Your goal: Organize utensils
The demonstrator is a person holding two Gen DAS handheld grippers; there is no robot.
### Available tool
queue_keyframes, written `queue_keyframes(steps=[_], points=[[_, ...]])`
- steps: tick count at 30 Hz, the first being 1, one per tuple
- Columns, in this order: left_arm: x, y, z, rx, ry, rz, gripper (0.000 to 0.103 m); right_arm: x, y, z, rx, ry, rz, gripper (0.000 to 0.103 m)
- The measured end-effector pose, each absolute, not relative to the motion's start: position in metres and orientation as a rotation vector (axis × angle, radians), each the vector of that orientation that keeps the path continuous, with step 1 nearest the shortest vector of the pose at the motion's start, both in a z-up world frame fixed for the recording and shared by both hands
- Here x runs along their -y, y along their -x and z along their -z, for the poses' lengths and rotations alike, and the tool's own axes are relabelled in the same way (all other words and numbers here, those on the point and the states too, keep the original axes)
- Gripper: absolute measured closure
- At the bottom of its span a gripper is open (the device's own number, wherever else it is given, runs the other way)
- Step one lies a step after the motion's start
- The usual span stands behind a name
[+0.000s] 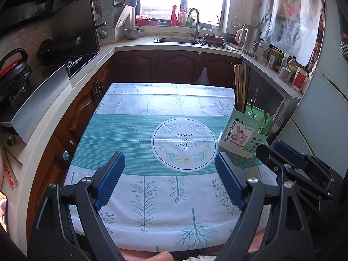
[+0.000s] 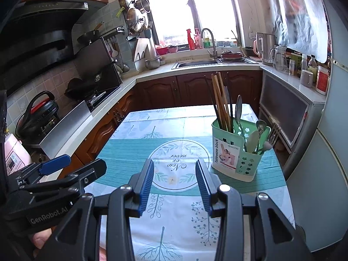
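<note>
A pale green utensil holder point(image 1: 241, 137) point(image 2: 237, 154) stands upright on the right side of the table. Its tall rear compartment holds several chopsticks point(image 1: 239, 87) point(image 2: 220, 100) and a metal spoon point(image 2: 238, 111). The lower front compartment holds spoons and a fork point(image 1: 277, 121) point(image 2: 273, 133). My left gripper point(image 1: 170, 174) point(image 2: 80, 163) hovers open over the near half of the table with nothing between its blue pads. My right gripper point(image 2: 175, 174) point(image 1: 276, 152) is open too and holds nothing. It sits just to the near left of the holder without touching it.
The table carries a teal and white printed cloth point(image 1: 141, 130) point(image 2: 134, 143). A counter with a stove point(image 2: 97, 95) runs along the left. A sink point(image 1: 178, 40) is at the back, and a low cabinet point(image 2: 285, 113) and a fridge point(image 2: 322, 174) stand close on the right.
</note>
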State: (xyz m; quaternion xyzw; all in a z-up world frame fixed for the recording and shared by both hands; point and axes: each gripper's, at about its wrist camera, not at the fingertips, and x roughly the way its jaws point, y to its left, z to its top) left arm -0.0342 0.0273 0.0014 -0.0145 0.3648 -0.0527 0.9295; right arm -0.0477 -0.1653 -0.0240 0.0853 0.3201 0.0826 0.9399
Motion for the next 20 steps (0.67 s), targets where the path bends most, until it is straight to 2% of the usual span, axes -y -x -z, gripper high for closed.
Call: queue_keyframes(steps=[20], points=[[-0.037,0.022,0.017,-0.790,0.048,0.110,0.020,0.161,0.043,0.034,-0.678,-0.169,-0.168,0.063]])
